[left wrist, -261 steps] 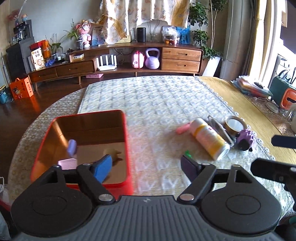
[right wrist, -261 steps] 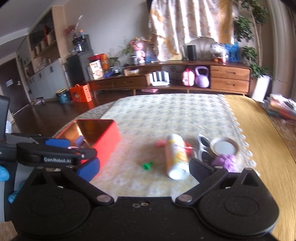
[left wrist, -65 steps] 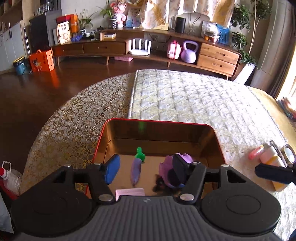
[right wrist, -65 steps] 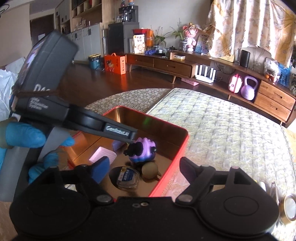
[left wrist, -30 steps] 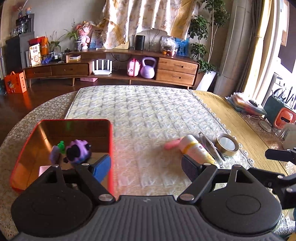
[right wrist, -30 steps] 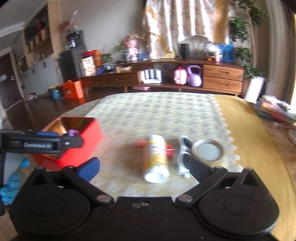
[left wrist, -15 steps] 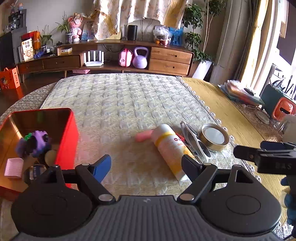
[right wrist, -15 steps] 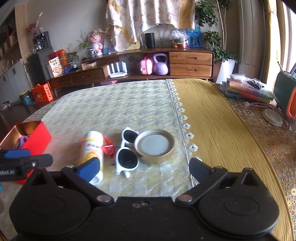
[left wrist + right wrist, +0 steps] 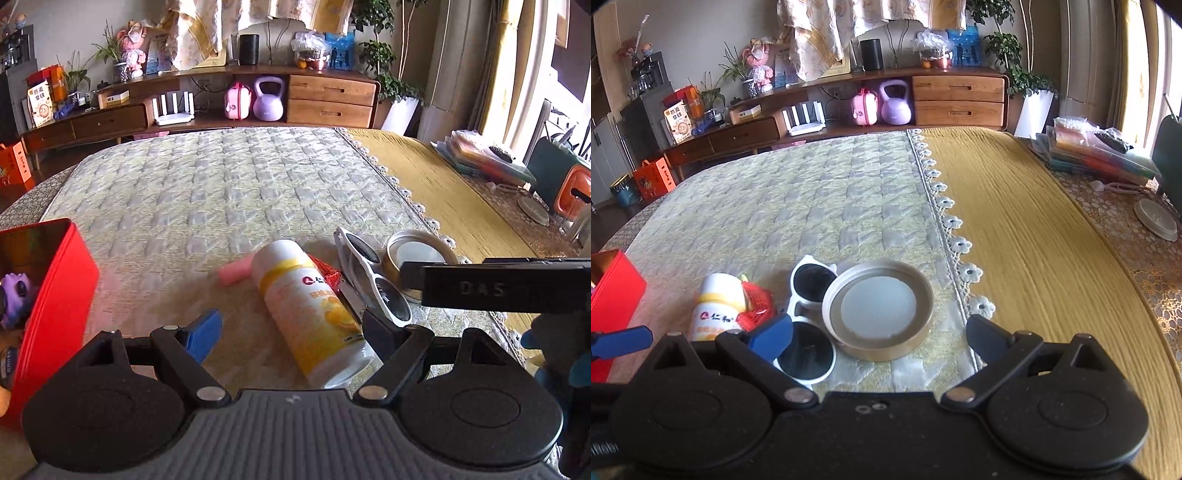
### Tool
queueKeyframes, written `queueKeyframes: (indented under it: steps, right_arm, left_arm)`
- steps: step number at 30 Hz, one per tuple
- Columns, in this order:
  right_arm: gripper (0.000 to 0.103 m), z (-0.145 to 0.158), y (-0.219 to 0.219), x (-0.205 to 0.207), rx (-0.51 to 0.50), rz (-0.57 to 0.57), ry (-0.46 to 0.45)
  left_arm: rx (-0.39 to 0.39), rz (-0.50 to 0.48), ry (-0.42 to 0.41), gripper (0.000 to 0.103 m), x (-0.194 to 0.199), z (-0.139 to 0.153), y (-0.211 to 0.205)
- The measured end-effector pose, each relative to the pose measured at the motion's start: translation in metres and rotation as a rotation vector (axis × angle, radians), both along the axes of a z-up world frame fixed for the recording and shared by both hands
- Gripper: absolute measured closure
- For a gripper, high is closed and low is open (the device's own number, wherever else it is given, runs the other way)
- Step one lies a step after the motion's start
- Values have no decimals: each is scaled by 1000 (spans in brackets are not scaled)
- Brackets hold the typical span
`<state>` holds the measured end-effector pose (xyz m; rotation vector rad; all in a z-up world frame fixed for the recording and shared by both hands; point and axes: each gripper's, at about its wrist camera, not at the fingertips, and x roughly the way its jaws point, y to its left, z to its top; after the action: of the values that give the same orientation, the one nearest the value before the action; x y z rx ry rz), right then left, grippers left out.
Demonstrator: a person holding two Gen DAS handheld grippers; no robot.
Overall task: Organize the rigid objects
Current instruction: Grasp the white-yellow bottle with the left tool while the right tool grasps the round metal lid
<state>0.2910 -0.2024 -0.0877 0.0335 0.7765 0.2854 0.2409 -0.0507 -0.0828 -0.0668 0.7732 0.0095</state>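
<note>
bottle [image 9: 310, 314] between open left claw [image 9: 291, 328] tips

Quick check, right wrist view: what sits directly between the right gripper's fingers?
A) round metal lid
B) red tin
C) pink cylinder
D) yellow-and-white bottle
A: the round metal lid lies on the quilted cloth centred between the open right gripper fingers, untouched; the yellow-and-white bottle is off to the left.

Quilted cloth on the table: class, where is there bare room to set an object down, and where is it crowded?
Free: the wide quilted cloth beyond the bottle, between the red tin and the lace edge, and the yellow cloth past that edge. Crowded: the near cluster of bottle, pink piece, white sunglasses and round lid.
</note>
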Motion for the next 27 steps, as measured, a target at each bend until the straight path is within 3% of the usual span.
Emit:
queueKeyframes:
  steps: [12,17,19,21,27]
  right_arm:
    - [12,-12,12,23,-21,-38,31]
    - [20,-15,9,32,13,-58,59]
    - [21,-15,10,32,7,-56,53]
    - [22,-15,12,32,-10,-47,47]
    - [26,-15,16,27,-34,-40,28]
  left_arm:
    - [-17,25,33,20,25,-14,5]
    - [-38,17,36,20,29,-19,10]
    - [-47,6,34,27,28,-20,12]
    - [-50,-10,37,42,28,-20,13]
    - [-26,-34,24,52,21,-18,12]
